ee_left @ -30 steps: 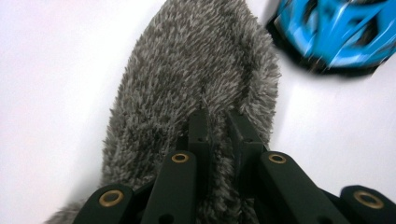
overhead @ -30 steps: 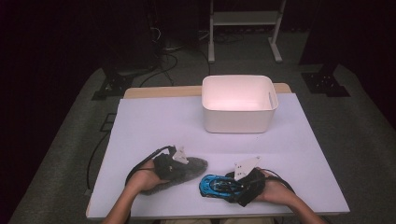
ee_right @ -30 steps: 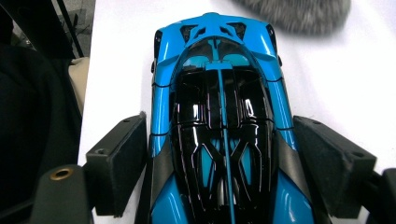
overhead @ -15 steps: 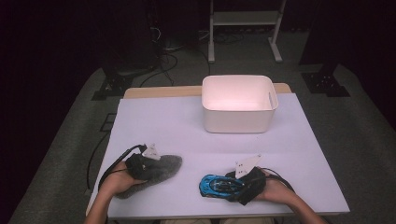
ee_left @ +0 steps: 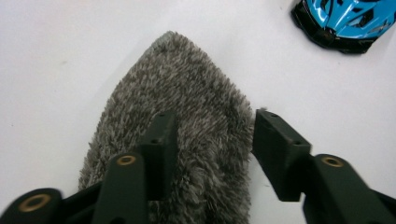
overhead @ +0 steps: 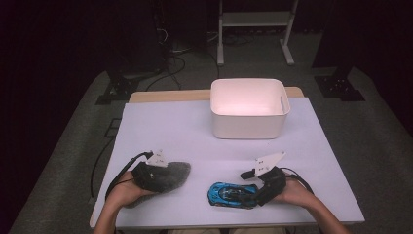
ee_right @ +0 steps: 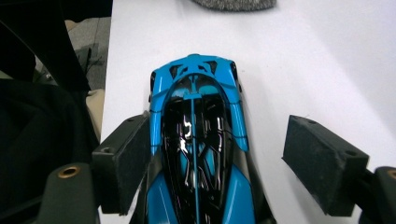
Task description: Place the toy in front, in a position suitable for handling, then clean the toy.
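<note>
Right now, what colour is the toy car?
Bright blue with a glossy black top; right gripper view shows the toy car best.

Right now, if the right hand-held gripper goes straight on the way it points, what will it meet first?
The blue toy car: it already lies between the open jaws of the right hand-held gripper, nose pointing away. Beyond the car, the grey fluffy cloth lies roughly in that line; how far is unclear.

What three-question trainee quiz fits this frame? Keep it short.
1. True or false: the blue toy car lies inside the white bin.
2. What lies between the fingers of the right gripper? A) blue toy car B) white bin C) nothing
3. Fill in: the inside of the white bin holds ___.

Key: 1 false, the car lies on the table near the person. 2 A, with the far finger clear of the car. 3 nothing.
</note>
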`<state>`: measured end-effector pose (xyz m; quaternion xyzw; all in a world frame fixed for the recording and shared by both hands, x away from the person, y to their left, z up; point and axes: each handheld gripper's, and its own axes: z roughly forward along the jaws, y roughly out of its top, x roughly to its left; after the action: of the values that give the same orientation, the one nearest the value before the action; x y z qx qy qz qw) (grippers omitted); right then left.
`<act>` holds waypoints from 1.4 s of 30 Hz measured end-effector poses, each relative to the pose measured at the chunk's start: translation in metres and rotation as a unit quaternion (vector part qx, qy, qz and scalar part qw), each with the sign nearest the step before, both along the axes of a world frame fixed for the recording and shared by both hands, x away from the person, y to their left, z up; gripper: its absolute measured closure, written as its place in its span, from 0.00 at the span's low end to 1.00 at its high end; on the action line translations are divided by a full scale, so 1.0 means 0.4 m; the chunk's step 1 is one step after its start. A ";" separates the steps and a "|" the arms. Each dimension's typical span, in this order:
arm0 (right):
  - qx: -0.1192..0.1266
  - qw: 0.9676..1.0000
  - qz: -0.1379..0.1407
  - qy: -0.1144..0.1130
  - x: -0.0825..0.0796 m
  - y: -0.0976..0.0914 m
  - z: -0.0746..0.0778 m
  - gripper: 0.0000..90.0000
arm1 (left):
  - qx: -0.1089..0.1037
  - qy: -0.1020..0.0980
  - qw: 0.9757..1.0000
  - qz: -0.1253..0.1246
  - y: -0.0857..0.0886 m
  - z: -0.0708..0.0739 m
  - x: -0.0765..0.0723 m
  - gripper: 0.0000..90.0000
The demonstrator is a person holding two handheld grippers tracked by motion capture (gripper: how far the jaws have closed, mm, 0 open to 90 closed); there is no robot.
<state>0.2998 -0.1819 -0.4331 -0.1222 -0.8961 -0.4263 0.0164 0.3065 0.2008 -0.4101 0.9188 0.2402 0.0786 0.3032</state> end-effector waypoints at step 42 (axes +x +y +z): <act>-0.045 0.998 0.006 -0.036 0.247 -0.021 0.238 0.24 | -0.038 -0.017 0.999 0.029 0.009 0.007 -0.015 0.19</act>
<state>0.3984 -0.1901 -0.3379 -0.1017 -0.9151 -0.3897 -0.0188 0.3004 0.2046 -0.4074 0.8978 0.2646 0.0938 0.3392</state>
